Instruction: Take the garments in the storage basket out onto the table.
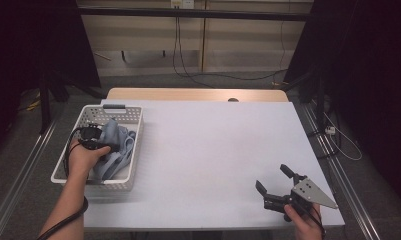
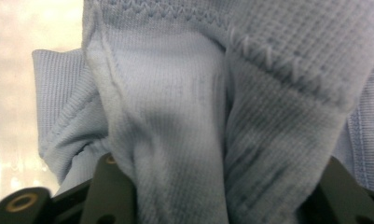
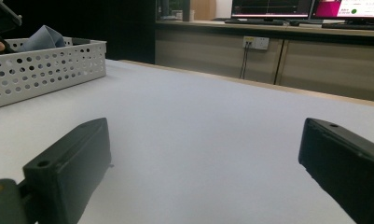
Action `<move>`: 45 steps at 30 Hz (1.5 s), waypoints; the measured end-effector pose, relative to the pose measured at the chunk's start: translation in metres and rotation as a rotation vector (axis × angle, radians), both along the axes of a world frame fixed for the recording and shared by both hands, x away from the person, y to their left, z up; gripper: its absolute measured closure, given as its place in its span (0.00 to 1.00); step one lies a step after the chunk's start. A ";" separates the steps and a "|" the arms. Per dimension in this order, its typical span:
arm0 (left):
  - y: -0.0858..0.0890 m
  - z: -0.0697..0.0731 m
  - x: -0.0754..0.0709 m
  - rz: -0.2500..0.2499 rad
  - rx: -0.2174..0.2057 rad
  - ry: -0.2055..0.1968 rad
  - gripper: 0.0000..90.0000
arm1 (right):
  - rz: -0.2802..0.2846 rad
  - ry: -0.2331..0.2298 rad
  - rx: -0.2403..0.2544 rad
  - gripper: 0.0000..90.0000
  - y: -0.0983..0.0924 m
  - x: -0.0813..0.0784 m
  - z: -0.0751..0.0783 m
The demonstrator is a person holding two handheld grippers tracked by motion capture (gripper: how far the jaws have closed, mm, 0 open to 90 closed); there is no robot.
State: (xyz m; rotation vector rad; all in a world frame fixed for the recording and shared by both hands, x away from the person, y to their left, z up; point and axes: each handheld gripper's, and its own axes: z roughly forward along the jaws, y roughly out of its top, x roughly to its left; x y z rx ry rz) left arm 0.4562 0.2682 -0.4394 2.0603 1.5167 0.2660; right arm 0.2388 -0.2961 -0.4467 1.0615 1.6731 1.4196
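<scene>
A light blue knitted cloth (image 1: 119, 142) lies bunched in a white perforated basket (image 1: 114, 183) at the table's left. My left gripper (image 1: 95, 137) reaches into the basket from the near side, the hand around its body. In the left gripper view a thick fold of the cloth (image 2: 175, 102) fills the gap between the two black jaws and touches both, so my left gripper (image 2: 222, 191) is shut on it. My right gripper (image 1: 271, 177) rests low over the table's near right corner, open with nothing between its jaws; the right gripper view looks through that gripper (image 3: 203, 158) across bare tabletop.
The white table (image 1: 213, 150) stretches between the two hands. In the right gripper view the basket (image 3: 49, 65) stands far left with the cloth (image 3: 44, 37) peeking over its rim. Cabinets and monitors stand behind the table. Metal rails run along both sides.
</scene>
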 end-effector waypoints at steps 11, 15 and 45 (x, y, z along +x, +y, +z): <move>-0.003 0.007 0.003 0.028 0.010 0.034 0.65 | -0.007 -0.001 0.003 0.02 -0.001 0.000 0.000; -0.002 0.017 0.003 0.052 -0.013 0.040 0.75 | -0.011 0.002 0.007 0.02 -0.002 0.000 0.000; -0.004 0.112 0.009 0.032 -0.113 0.048 0.80 | -0.009 0.001 0.007 0.02 -0.002 0.000 0.000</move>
